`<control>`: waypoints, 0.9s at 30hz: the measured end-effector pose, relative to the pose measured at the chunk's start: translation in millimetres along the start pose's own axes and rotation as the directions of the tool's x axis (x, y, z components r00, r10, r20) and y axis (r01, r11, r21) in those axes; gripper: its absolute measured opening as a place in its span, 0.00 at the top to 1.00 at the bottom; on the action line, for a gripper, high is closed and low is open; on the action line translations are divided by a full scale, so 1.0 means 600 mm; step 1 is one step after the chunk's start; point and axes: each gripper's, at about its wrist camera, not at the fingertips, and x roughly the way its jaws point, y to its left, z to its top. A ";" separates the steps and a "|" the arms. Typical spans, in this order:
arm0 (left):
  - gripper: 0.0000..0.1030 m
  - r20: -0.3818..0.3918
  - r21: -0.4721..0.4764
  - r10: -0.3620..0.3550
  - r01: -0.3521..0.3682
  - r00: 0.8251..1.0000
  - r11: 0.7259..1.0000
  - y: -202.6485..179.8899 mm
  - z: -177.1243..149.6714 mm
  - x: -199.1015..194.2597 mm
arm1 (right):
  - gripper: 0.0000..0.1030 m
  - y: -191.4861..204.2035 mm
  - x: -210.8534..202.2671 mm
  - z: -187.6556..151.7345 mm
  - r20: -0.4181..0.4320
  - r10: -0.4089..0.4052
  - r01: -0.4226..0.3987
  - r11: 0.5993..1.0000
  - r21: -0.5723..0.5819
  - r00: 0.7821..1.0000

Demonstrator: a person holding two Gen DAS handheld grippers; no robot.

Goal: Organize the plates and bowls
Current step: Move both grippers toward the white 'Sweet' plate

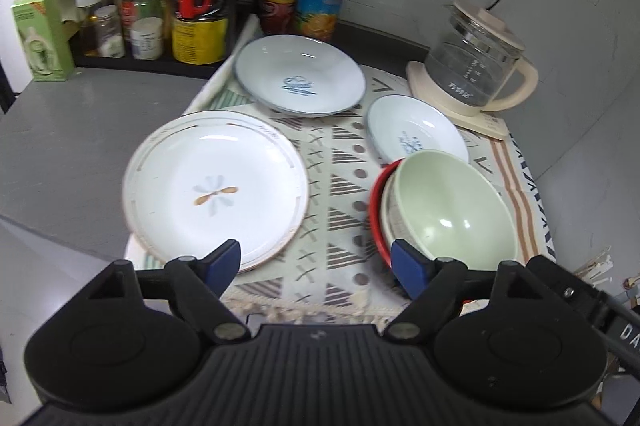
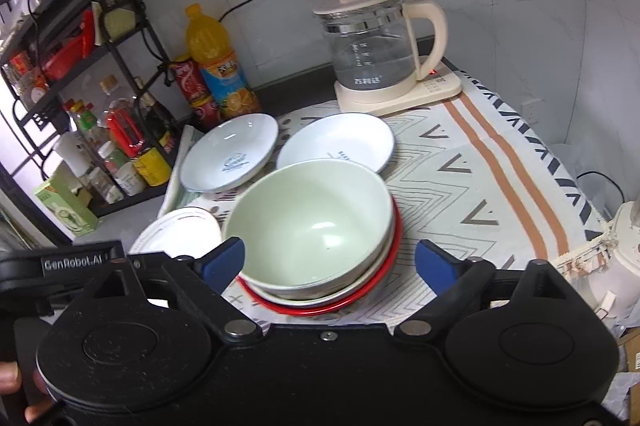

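Covering most of the counter, the patterned cloth (image 1: 340, 162) carries everything; the big flowered plate (image 1: 216, 186) sits left of centre; two blue-rimmed dishes (image 1: 300, 74) lie apart at upper centre, seemingly unsorted; the green bowl (image 2: 308, 226) is already nested at centre; left gripper (image 1: 316, 266) and right gripper (image 2: 328, 262) gape wide, empty.

- The right gripper (image 2: 328, 264) is spread wide, its blue pads (image 2: 222, 260) apart and gripping nothing.
- Between and just ahead of the fingers sits a pale green bowl (image 2: 308, 222), nested in a white bowl (image 2: 360, 286) and a red-rimmed dish (image 2: 384, 266).
- Beyond the stack lie two blue-rimmed white plates (image 2: 230, 150) (image 2: 340, 142) side by side on a patterned cloth (image 2: 460, 178).
- Left of the claw, a gold-trimmed plate (image 2: 176, 228).
- Farther ahead, right: a glass kettle (image 2: 372, 42); farther ahead, left: an orange juice bottle (image 2: 214, 62).
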 end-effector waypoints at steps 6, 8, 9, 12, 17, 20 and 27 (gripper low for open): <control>0.22 0.010 -0.034 0.031 -0.031 0.999 0.999 0.035 0.001 -0.015 | 0.07 0.032 -0.002 -0.002 0.004 0.023 -0.023 0.999 -0.025 1.000; 0.21 0.016 -0.040 0.045 -0.044 0.999 0.998 0.048 0.002 -0.021 | 0.07 0.043 0.001 -0.002 0.004 0.031 -0.031 0.999 -0.027 1.000; 0.21 0.018 -0.047 0.050 -0.049 0.999 0.998 0.056 0.003 -0.022 | 0.07 0.049 0.004 -0.002 0.005 0.034 -0.034 0.999 -0.027 0.999; 0.21 0.019 -0.063 0.061 -0.059 0.998 0.996 0.080 0.008 -0.025 | 0.07 0.068 0.013 -0.001 0.003 0.042 -0.042 0.999 -0.031 0.999; 0.21 0.014 -0.088 0.075 -0.074 0.997 0.993 0.123 0.025 -0.018 | 0.07 0.107 0.030 0.000 0.002 0.055 -0.055 0.997 -0.054 0.998; 0.21 0.010 -0.090 0.075 -0.074 0.997 0.993 0.146 0.041 -0.009 | 0.07 0.131 0.043 0.003 -0.001 0.061 -0.061 0.996 -0.061 0.998; 0.21 -0.003 -0.092 0.050 -0.051 0.999 0.994 0.193 0.093 0.023 | 0.07 0.186 0.087 0.022 0.007 0.031 -0.031 0.996 -0.080 0.999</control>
